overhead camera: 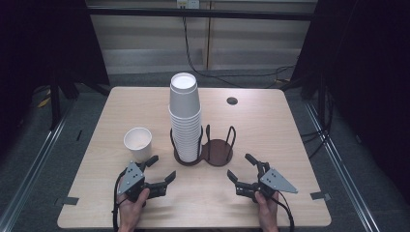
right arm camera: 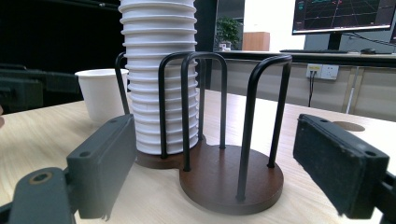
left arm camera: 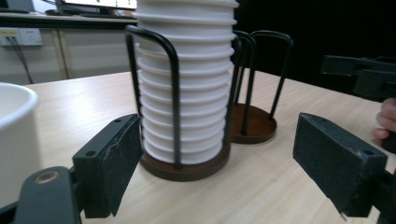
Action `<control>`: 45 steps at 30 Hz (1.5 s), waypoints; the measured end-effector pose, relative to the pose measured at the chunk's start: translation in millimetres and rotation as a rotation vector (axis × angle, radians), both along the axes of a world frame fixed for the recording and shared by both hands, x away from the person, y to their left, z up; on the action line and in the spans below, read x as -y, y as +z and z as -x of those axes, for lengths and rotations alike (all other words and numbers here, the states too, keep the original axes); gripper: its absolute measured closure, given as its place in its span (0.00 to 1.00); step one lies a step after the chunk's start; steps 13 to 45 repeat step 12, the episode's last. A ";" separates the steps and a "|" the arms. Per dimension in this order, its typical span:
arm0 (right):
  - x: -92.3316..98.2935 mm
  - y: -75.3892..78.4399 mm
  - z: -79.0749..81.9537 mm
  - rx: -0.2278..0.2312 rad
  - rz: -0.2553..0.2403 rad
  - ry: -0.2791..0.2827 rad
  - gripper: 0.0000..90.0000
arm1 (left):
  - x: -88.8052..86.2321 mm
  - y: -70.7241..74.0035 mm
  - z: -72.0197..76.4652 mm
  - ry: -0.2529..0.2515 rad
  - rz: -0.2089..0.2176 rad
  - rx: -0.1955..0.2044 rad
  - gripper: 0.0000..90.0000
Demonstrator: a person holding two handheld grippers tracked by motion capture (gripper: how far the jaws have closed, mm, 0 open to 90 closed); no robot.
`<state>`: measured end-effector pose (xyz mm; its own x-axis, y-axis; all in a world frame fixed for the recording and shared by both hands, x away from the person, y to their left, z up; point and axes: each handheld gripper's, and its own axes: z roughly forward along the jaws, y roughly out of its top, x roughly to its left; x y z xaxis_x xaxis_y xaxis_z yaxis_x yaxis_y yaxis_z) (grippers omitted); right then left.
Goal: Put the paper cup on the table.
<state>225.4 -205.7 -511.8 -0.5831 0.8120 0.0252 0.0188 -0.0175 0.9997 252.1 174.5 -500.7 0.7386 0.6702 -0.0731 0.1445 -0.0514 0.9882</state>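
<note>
Each hand is carrying a black two-jaw tool: the left gripper (overhead camera: 162, 170) and the right gripper (overhead camera: 241, 167) are each wearing a grey three-cornered plate dotted with small screws on top, and a black cable is trailing back from each along the wrist. In the gripper views the jaws are showing as thick black blocks with rough, scuffed pads (left arm camera: 120, 161), each block bearing a sunken screw hole and sitting on a dark arm with a brass-coloured pivot. The forearms are showing no sleeves.

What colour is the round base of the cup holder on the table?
Dark brown, with black wire loops. The cup holder shows best in the right gripper view.
</note>
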 end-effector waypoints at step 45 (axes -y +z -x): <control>0.1 0.0 -0.4 -0.001 0.001 -0.003 0.15 | -3.1 -9.4 15.6 0.015 0.043 0.156 0.17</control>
